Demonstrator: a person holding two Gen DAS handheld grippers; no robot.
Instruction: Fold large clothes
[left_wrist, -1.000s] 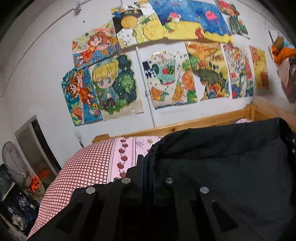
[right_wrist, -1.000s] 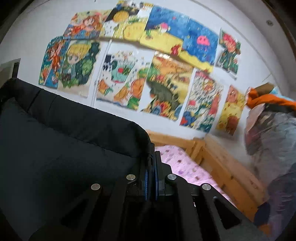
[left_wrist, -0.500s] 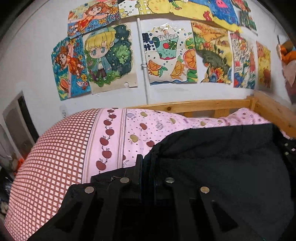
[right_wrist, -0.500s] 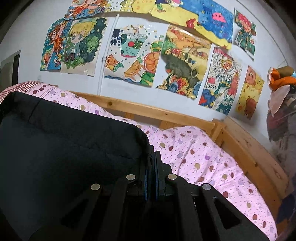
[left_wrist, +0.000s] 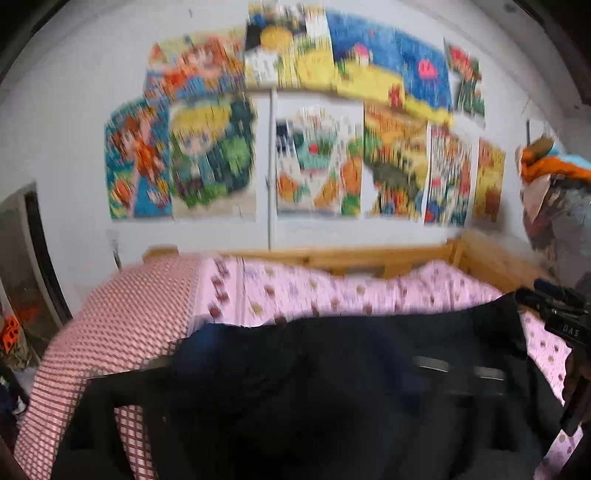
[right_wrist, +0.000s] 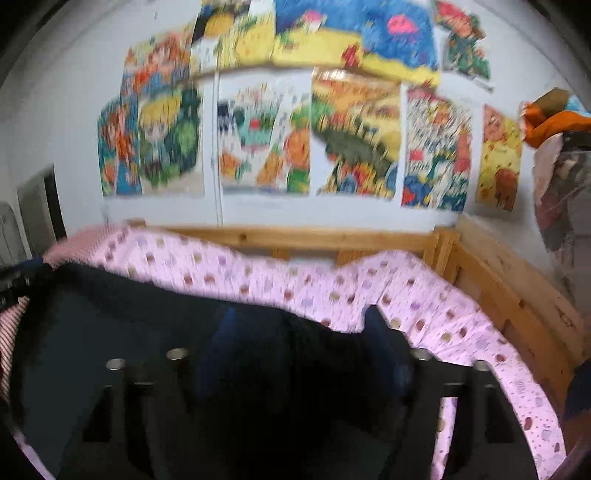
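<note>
My left claw (left_wrist: 291, 369) and right claw (right_wrist: 295, 354) both look wide open and hold nothing, though it is blurry. The big black cloth (left_wrist: 351, 387) lies on the bed (right_wrist: 461, 317), its top edge toward the far rail. It looks soft, floppy and a bit heavy, so I would pinch its two far corners.

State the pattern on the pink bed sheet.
The pink sheet is scattered with small coloured dots, clearest in the right wrist view.

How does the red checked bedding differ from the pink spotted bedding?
The red checked bedding has a red-and-white grid; the pink spotted bedding carries scattered dots. The checked one sits at the bed's left end; the spotted one runs along the wooden rail. Both lie partly under the black garment.
</note>
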